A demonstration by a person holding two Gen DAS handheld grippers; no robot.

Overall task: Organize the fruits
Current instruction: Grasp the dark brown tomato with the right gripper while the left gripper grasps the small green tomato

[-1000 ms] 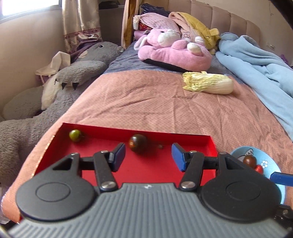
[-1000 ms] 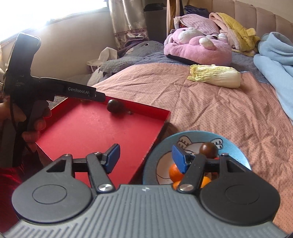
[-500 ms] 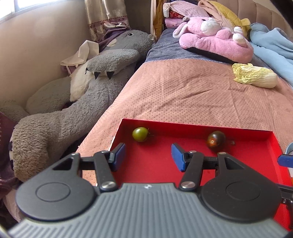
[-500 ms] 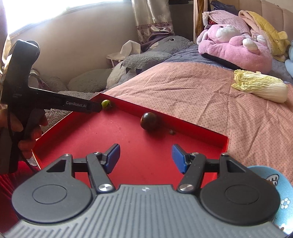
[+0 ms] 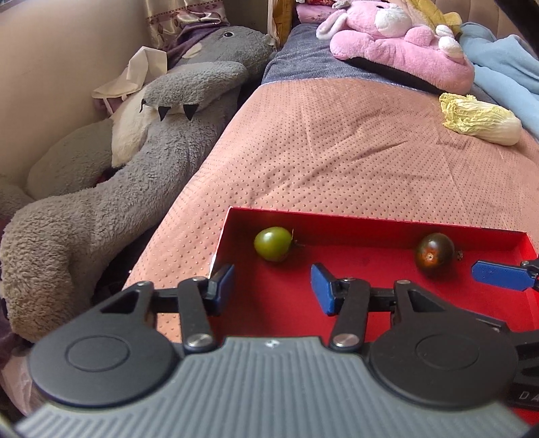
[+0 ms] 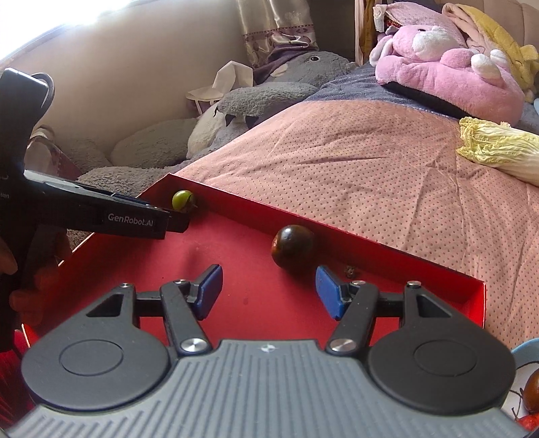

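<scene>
Lying on a bed [image 5: 337, 141] under a dotted salmon-pink cover, with a shallow red tray [image 5: 370, 225] sitting at the near end. Resting against the tray's far wall, a green tomato [image 5: 273, 243] near the left corner and a dark tomato [image 5: 434, 254] further right, well apart. Hovering just short of the green tomato, the left gripper [image 5: 273, 286], jaws spread wide and holding nothing. Pointing at the dark tomato [image 6: 292, 247], the right gripper [image 6: 266, 289], jaws likewise parted and empty. Peeking in at the lower right of the right wrist view, the rim of a blue plate [image 6: 525, 350] carrying more fruit. Lying further up the bed, a napa cabbage [image 5: 478, 118], a pink plush [image 5: 397, 47] and a light blue blanket [image 5: 505, 60]. Slumping along the bed's left side beneath curtains [image 6: 269, 30] and a beige wall, a big grey plush [image 5: 101, 188].
</scene>
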